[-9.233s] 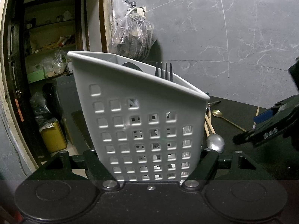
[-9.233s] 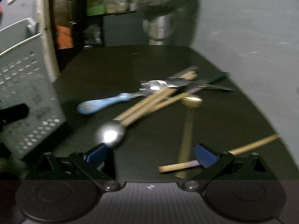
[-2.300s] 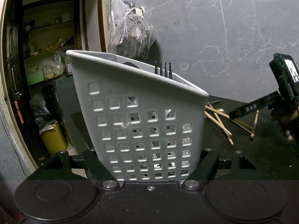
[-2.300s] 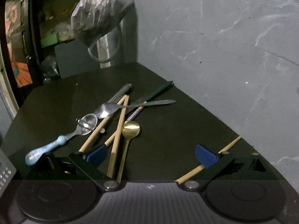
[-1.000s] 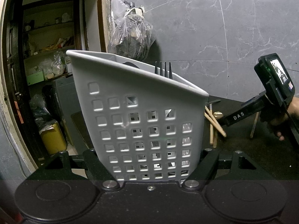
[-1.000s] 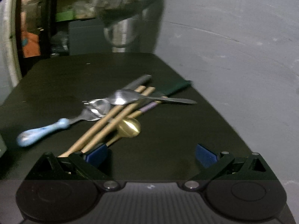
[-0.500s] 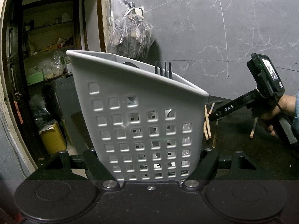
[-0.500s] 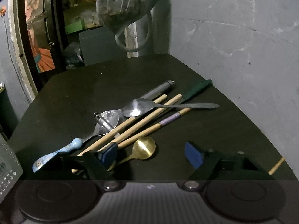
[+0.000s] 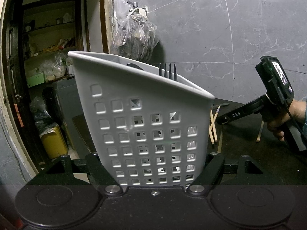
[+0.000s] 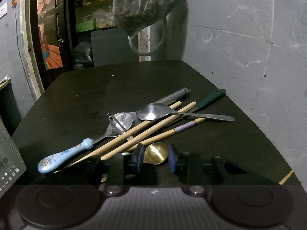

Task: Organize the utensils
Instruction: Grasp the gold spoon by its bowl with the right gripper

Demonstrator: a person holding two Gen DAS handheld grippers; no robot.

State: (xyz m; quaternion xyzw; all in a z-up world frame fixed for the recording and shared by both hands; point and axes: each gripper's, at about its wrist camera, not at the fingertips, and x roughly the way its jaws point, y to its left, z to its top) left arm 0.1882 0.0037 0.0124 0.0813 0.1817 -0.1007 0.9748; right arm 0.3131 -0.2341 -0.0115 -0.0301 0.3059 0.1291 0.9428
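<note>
the grey perforated utensil basket (image 9: 145, 122) stood on the black table (image 10: 92, 95), clamped at its base between the fingers of the left gripper (image 9: 155, 180), which pressed on both of its sides. inside it a dark fork (image 9: 168, 71) stood upright with its tines above the rim, and a dark rounded shape showed behind the rim further left; what that was could not be told. through the square holes only bits of dark handles showed.

the right gripper (image 10: 155, 158), held in a hand (image 9: 284, 122), was closing, its blue pads (image 10: 139, 157) either side of the gold spoon (image 10: 155, 153) bowl. whether the pads already pressed on the spoon could not be made out; a thin gap seemed to remain.

just beyond lay the loose pile: wooden chopsticks (image 10: 145, 132), a steel spoon (image 10: 153, 112), a blue-handled utensil (image 10: 63, 156), a grey metal handle (image 10: 172, 95) and a green-handled piece (image 10: 211, 96).

the gold spoon's handle was hidden under the gripper body. one chopstick (image 10: 285, 177) was cut off at the right edge. a corner of the basket showed at the left edge of the right wrist view.
</note>
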